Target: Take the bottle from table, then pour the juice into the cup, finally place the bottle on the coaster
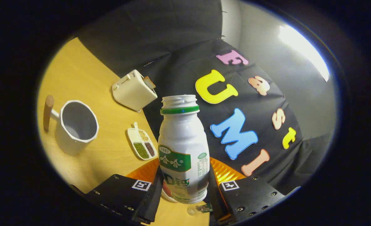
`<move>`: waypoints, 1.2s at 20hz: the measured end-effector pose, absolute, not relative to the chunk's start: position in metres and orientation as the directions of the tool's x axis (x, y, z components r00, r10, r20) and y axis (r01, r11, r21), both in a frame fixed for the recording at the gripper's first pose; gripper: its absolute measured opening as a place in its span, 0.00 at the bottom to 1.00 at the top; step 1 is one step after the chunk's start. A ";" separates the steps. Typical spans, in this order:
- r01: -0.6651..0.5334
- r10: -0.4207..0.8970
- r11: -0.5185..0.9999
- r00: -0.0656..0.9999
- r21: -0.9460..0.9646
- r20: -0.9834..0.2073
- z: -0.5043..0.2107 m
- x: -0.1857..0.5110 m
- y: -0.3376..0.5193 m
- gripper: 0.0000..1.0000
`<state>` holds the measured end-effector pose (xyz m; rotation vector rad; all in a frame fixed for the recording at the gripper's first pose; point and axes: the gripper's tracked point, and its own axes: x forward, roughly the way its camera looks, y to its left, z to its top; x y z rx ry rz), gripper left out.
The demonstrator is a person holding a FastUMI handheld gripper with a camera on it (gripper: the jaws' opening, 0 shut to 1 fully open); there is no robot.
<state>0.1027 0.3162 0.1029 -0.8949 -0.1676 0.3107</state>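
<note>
Yellow wood makes up the worktop, and black cloth hangs behind it as the booth wall. Everything looks tipped, so the jaws seem to lean to one side.

The jaws are closed on the bottle, with one finger pressing each side of its lower half. The bottle stands up between the fingers. Its cap is off and its mouth is open. I cannot see any juice through its white side.

An orange coaster lies under and just behind the bottle, between the fingers. I cannot tell if the bottle touches it or hangs just above it.

The cup stands well ahead of the jaws and off to the left, with its handle on the far side. I cannot tell if there is juice in it. A toaster sits beyond the cup. A small dish with seeds lies between the cup and the bottle.

I think the bottle is now in hand and the pour is not done yet. Next, the jaws need to carry the bottle left, over the dish, to the cup. Then they must tip its mouth slowly over the rim.
</note>
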 end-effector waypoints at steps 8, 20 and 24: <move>-0.403 0.380 0.844 0.915 -0.353 -0.136 0.054 0.122 0.297 0.66; -0.480 0.476 0.877 0.867 0.006 -0.150 0.034 0.129 0.299 0.66; -0.485 0.486 0.873 0.860 0.046 -0.155 0.026 0.130 0.298 0.66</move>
